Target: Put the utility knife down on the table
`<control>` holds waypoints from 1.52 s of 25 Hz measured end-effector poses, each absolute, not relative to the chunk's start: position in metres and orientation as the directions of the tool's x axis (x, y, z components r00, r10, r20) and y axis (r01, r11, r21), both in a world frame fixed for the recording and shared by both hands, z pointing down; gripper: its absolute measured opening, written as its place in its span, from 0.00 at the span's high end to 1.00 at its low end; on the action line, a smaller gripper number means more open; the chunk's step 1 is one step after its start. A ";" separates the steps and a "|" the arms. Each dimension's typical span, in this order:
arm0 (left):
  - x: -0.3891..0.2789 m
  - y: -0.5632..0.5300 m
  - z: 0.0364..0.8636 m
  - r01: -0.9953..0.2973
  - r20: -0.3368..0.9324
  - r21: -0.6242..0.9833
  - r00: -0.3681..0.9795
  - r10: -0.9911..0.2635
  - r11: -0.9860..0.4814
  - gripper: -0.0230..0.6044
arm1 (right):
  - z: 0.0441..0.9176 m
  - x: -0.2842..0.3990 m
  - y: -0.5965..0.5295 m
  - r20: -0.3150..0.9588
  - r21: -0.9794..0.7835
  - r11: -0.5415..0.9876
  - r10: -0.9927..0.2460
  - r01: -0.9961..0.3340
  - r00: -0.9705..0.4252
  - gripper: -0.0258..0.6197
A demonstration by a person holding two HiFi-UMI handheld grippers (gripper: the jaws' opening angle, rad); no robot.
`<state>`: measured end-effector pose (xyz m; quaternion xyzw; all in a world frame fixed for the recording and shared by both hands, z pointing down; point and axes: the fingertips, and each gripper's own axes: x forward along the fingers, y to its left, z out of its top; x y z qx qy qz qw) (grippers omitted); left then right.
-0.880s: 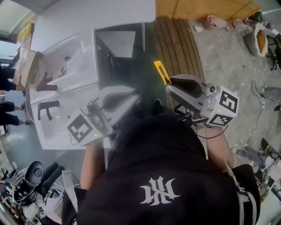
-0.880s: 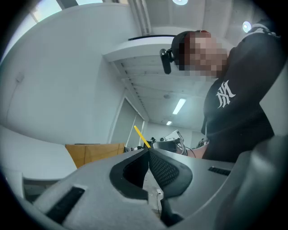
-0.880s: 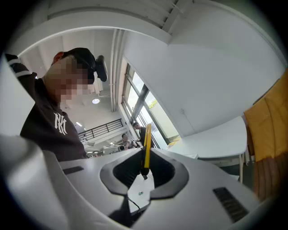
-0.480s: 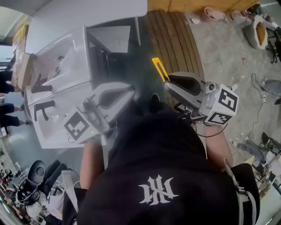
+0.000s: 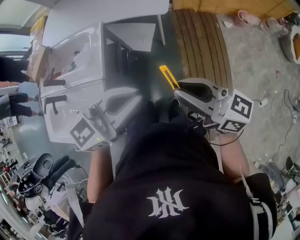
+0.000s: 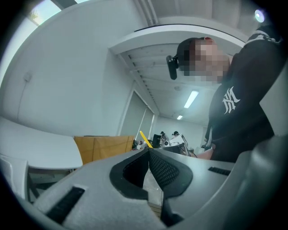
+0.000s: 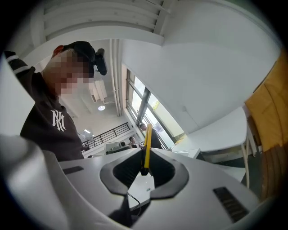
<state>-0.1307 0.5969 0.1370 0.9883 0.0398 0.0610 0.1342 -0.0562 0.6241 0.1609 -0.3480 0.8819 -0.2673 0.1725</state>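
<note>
The utility knife [image 5: 168, 76] is yellow and slim. It sticks forward out of my right gripper [image 5: 177, 89], which is shut on it in front of the person's chest. In the right gripper view the knife [image 7: 147, 143] stands upright, pinched between the closed jaws of that gripper [image 7: 146, 152]. My left gripper [image 5: 140, 97] is held beside it at the left, shut on nothing. In the left gripper view its tips [image 6: 149, 152] meet, and the knife [image 6: 145, 139] shows beyond them. A white table [image 5: 93, 14] lies ahead at the top.
A white moulded unit [image 5: 70, 70] with black handles [image 5: 52, 101] stands at the left, a small white stand [image 5: 136, 35] beyond it. Wooden slats [image 5: 201, 47] and concrete floor [image 5: 262, 61] lie at the right. A black chair [image 5: 40, 176] is at the lower left.
The head view has shifted a little, so the room sits lower in the picture. Both grippers keep their places before the chest, and the right one still holds the knife.
</note>
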 end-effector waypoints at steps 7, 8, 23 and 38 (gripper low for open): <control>-0.150 0.583 0.153 0.003 0.154 0.302 0.987 0.052 -0.953 0.95 | 0.172 -0.041 0.607 -0.111 -0.604 0.585 -0.734 -0.542 -0.670 0.89; -0.149 0.581 0.156 0.007 0.151 0.308 0.987 0.056 -0.951 0.95 | 0.172 -0.040 0.604 -0.109 -0.599 0.584 -0.737 -0.548 -0.667 0.89; -0.138 0.437 0.154 0.081 0.008 0.322 0.996 0.088 -0.943 0.95 | 0.160 -0.031 0.483 0.049 -0.546 0.509 -0.773 -0.665 -0.632 0.89; -0.131 0.334 0.180 0.199 -0.042 0.403 0.979 0.200 -0.893 0.95 | 0.160 -0.043 0.359 0.169 -0.505 0.446 -0.789 -0.739 -0.591 0.89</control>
